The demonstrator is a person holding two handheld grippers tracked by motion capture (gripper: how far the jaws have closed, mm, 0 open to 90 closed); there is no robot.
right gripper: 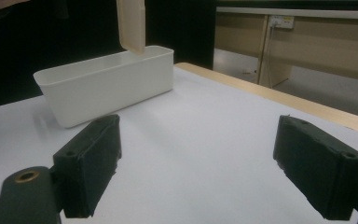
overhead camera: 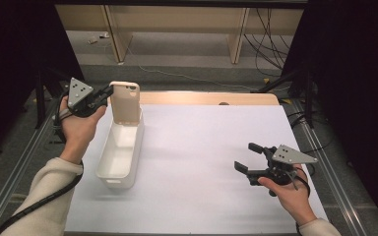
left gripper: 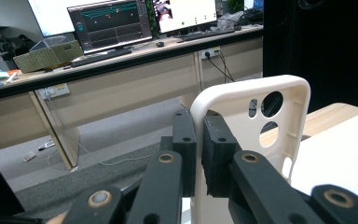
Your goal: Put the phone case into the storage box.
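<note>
A cream phone case [overhead camera: 126, 102] hangs upright above the far end of a long white bin [overhead camera: 120, 148] at the left of the table. My left gripper [overhead camera: 107, 93] is shut on the case's edge; in the left gripper view the pads [left gripper: 213, 154] pinch the case [left gripper: 261, 116] near its camera holes. In the right gripper view the case's lower end [right gripper: 131, 24] hovers over the bin [right gripper: 107, 83]. My right gripper [overhead camera: 248, 157] stands open and holds nothing above the white sheet at the right, with its jaws wide apart [right gripper: 196, 163].
The table [overhead camera: 202, 162] has a white sheet on it, with a wooden strip [overhead camera: 206, 98] along its far edge. Metal rails [overhead camera: 19, 162] run down both sides. Beyond the table are desk legs and cables [overhead camera: 266, 44] on the floor.
</note>
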